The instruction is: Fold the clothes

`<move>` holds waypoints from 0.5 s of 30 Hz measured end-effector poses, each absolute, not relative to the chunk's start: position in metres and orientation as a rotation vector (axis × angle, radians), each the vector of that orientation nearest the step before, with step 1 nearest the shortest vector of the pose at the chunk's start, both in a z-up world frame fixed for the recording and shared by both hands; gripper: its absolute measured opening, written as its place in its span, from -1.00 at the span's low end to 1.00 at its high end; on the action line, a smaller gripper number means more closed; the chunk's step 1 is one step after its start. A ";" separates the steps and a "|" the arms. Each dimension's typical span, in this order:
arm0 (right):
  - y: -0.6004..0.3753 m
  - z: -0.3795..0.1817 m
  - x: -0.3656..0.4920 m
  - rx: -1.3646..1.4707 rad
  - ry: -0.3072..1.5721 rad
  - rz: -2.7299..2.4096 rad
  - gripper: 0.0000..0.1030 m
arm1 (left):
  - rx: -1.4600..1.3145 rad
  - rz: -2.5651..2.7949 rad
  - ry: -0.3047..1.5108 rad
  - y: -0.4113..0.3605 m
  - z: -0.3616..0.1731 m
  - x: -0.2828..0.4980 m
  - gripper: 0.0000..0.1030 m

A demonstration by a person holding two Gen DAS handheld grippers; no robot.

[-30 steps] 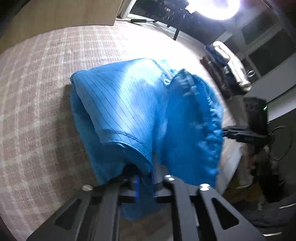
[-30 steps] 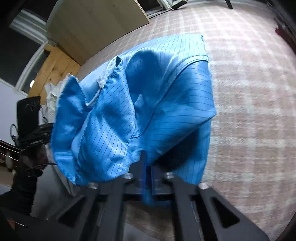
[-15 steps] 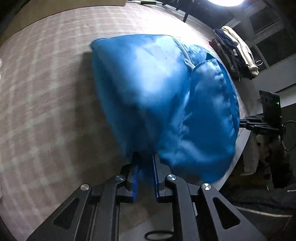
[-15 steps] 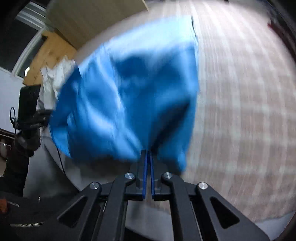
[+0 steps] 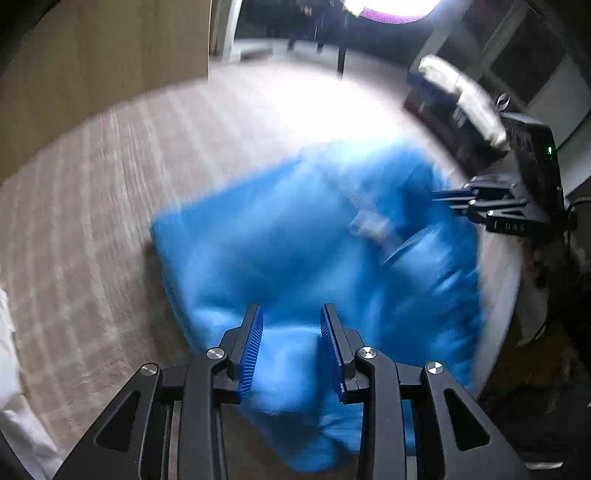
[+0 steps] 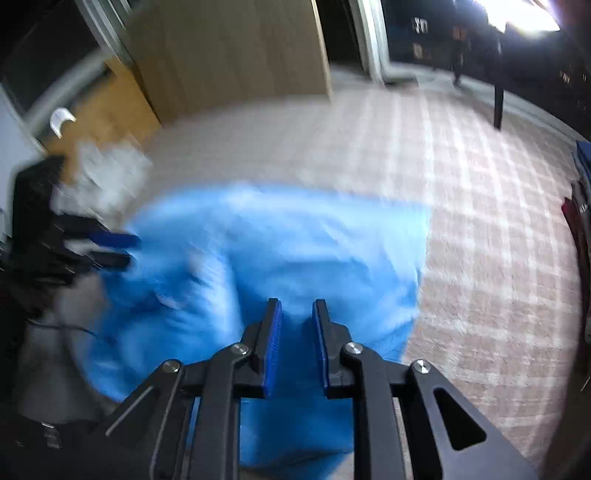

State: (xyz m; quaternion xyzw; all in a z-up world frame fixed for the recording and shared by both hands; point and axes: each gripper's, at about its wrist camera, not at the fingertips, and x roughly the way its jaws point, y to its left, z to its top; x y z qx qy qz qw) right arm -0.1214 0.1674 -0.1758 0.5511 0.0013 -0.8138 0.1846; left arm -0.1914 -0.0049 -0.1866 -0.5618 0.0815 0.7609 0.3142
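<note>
A blue garment (image 5: pixel 277 251) lies bunched on the pale checked cloth surface (image 5: pixel 92 221), blurred by motion. My left gripper (image 5: pixel 291 317) hangs just over its near edge. Its jaws are opening, and the blue pads (image 5: pixel 253 350) stand apart without pressing the fabric. In the right wrist view the same garment (image 6: pixel 295 240) spreads below my right gripper (image 6: pixel 297 314). Its jaws are opening too, with a clear gap between the pads (image 6: pixel 271 347) and only loose cloth seen through it. Each gripper shows in the other's view: the right gripper (image 5: pixel 454 201), the left gripper (image 6: pixel 110 247).
A heap of dark and white clothes (image 5: pixel 461 92) sits at the far right of the surface. A wooden panel (image 6: pixel 229 55) stands behind. Crumpled white cloth (image 6: pixel 103 173) lies near the left edge. A bright lamp (image 5: pixel 388 7) glares above, and a dark table leg (image 6: pixel 498 107) stands beyond.
Both grippers were shut on the blue garment's edge and have let go; their jaws now stand apart. The garment has dropped flatter onto the surface. Both views have swung and tilted up.
</note>
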 end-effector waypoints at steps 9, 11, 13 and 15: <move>0.188 -0.137 -0.107 1.467 -0.067 -2.361 -0.48 | -1.380 2.120 0.114 -0.040 -0.157 -0.209 -0.26; 0.185 -0.124 -0.120 1.397 -0.078 -2.400 -0.02 | -1.361 2.135 0.103 -0.033 -0.154 -0.223 -0.25; 0.176 -0.122 -0.140 1.346 -0.069 -2.438 0.16 | -1.347 2.126 0.094 -0.021 -0.158 -0.241 -0.25; 0.167 -0.128 -0.155 1.330 -0.068 -2.444 0.16 | -1.355 2.110 0.130 -0.019 -0.167 -0.249 -0.24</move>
